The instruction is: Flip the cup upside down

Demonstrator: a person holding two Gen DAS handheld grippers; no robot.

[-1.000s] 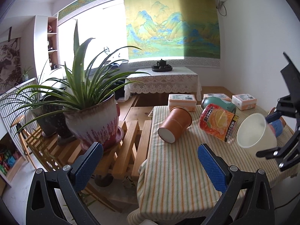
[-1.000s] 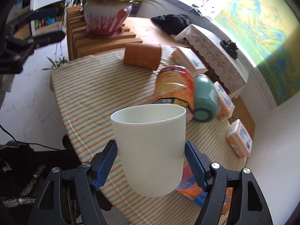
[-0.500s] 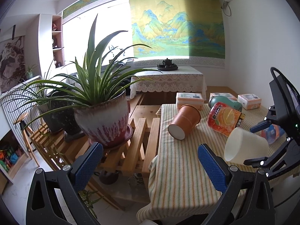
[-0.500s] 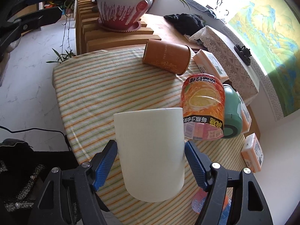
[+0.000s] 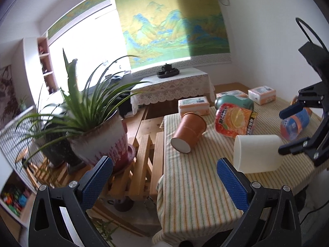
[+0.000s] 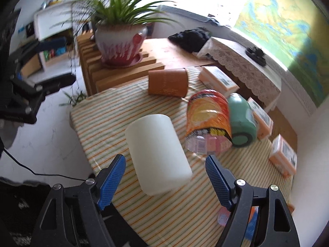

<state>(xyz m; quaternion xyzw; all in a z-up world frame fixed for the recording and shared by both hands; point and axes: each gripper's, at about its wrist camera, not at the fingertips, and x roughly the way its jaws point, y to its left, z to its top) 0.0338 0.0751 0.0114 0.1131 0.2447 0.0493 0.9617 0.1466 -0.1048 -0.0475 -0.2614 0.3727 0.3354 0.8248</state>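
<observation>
The white cup lies on its side on the striped tablecloth, free of both pads. It also shows in the left wrist view, with its closed bottom toward that camera. My right gripper is open, its blue pads apart on either side of the cup's near end, and shows in the left wrist view at the right. My left gripper is open and empty, off the table's front left corner.
A brown cup, an orange-labelled bottle, a green bottle and a blue-labelled bottle lie on the table. Several tissue packs sit at the back. A potted plant stands on the wooden rack.
My right gripper opened and let go of the white cup, which now lies on its side on the cloth. The gripper has drawn back a little.
</observation>
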